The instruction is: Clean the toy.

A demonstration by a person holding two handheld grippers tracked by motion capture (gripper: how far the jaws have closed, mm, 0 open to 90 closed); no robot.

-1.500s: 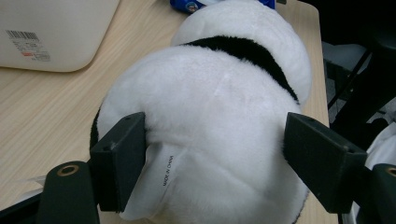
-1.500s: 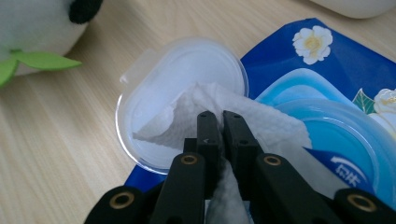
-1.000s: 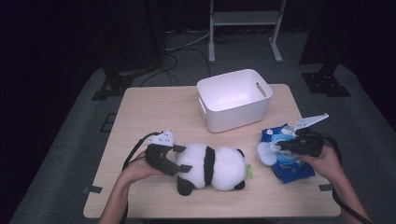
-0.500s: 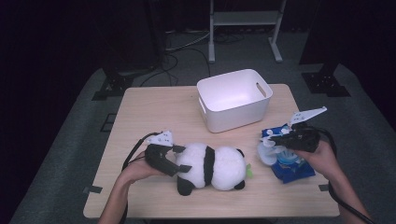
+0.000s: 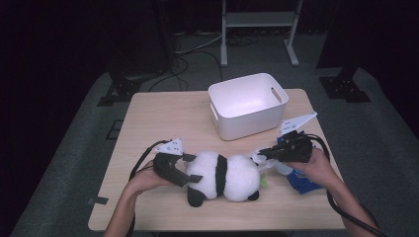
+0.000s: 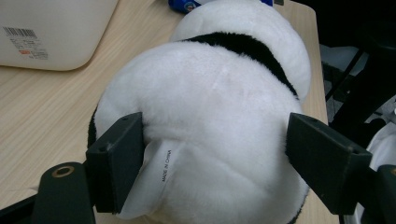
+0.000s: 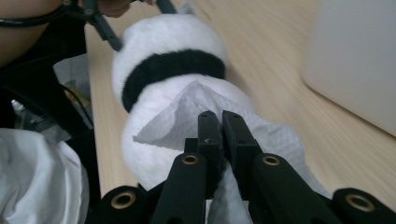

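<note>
Panda plush [image 5: 225,175] lies on its side near the table's [image 5: 163,123] front edge, its rump clamped between the left gripper's [image 6: 210,161] spread jaws, apparently to steady it. Right gripper [image 7: 219,128], jaws clenched on a white paper tissue [image 7: 180,121], presses it to the toy's other end, seemingly wiping; white bin [image 5: 249,106] behind.

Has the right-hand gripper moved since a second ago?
Yes. The right gripper, shut on a white tissue, slid left from the blue pack toward the panda.

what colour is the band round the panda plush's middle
Black, on an otherwise white body; the panda plush shows the band most clearly in the right gripper view.
</note>
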